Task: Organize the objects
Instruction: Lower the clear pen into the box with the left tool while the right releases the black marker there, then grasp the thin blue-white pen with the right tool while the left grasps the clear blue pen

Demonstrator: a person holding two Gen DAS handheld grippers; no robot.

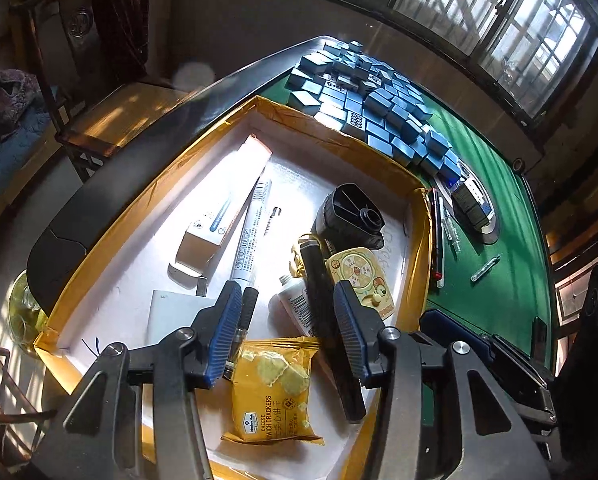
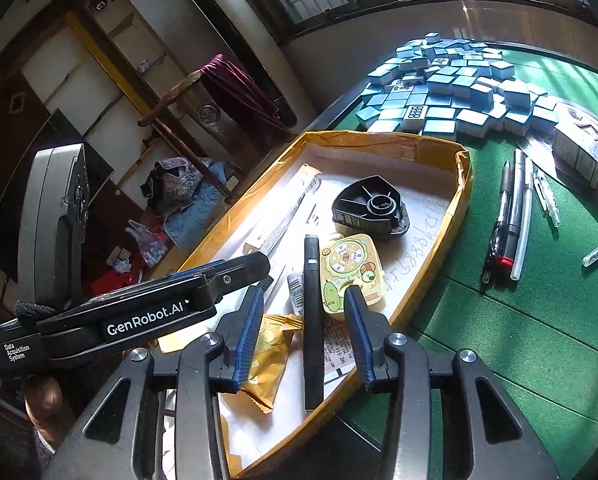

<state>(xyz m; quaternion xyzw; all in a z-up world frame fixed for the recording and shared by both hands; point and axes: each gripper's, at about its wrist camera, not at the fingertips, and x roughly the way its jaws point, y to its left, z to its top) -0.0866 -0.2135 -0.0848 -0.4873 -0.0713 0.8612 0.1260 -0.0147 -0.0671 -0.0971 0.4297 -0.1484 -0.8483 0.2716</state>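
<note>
A shallow cardboard box (image 1: 339, 136) (image 2: 379, 138) with yellow-taped walls and a white floor lies on the green table. In it are a yellow cracker packet (image 1: 275, 392) (image 2: 271, 356), a long black pen (image 1: 327, 320) (image 2: 313, 320), a white marker (image 1: 251, 236), a white carton (image 1: 223, 200), a black plastic part (image 1: 347, 216) (image 2: 369, 204), a yellow cartoon toy (image 1: 359, 276) (image 2: 349, 268) and a small white tube (image 1: 299, 308). My left gripper (image 1: 289, 300) hangs open above the packet and tube. My right gripper (image 2: 303, 300) is open, and the black pen lies below between its fingers, untouched.
A heap of blue mahjong tiles (image 1: 379, 96) (image 2: 451, 92) lies beyond the box. Several pens (image 2: 511, 216) (image 1: 439, 232) and a small carton (image 2: 579, 156) rest on the green felt (image 2: 499, 340) to the right. A wooden chair (image 1: 99, 100) stands beside the table.
</note>
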